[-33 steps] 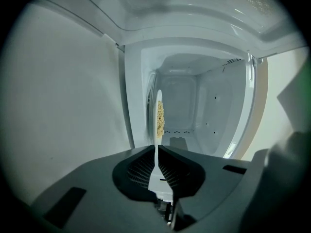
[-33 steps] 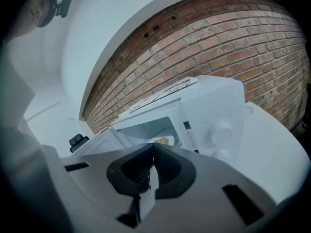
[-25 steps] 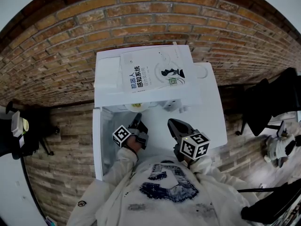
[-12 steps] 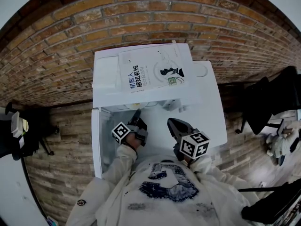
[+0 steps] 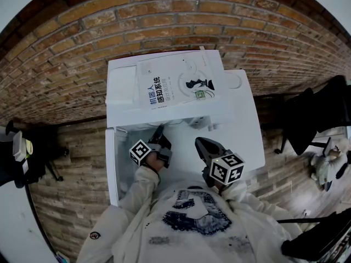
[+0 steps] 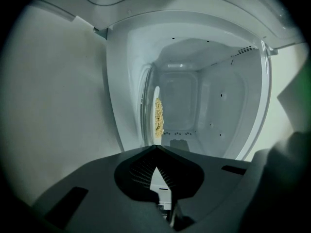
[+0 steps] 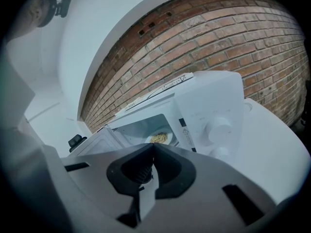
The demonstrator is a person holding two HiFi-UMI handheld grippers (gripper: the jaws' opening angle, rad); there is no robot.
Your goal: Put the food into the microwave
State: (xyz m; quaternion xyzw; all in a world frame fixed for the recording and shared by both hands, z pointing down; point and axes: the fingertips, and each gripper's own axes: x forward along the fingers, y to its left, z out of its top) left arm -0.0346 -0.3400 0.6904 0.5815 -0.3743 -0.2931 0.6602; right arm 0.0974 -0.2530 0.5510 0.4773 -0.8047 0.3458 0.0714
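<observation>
The white microwave (image 7: 209, 115) stands with its door (image 5: 113, 166) swung open to the left. Inside it, a white plate of yellowish food (image 7: 159, 138) rests on the cavity floor. In the left gripper view, which is turned on its side, the plate (image 6: 156, 118) shows edge-on. My left gripper (image 5: 159, 131) is at the mouth of the cavity, shut and empty, a short way from the plate. Further back, over the table, my right gripper (image 5: 200, 143) is also shut and holds nothing.
A book (image 5: 176, 84) lies on top of the microwave (image 5: 126, 89). The microwave sits on a white table (image 5: 247, 136) against a brick wall (image 5: 181, 21). Its control knobs (image 7: 218, 127) are on the right of the opening. Dark chairs (image 5: 312, 119) stand at the right.
My left gripper has moved a little forward toward the microwave opening. The right gripper has stayed where it was.
</observation>
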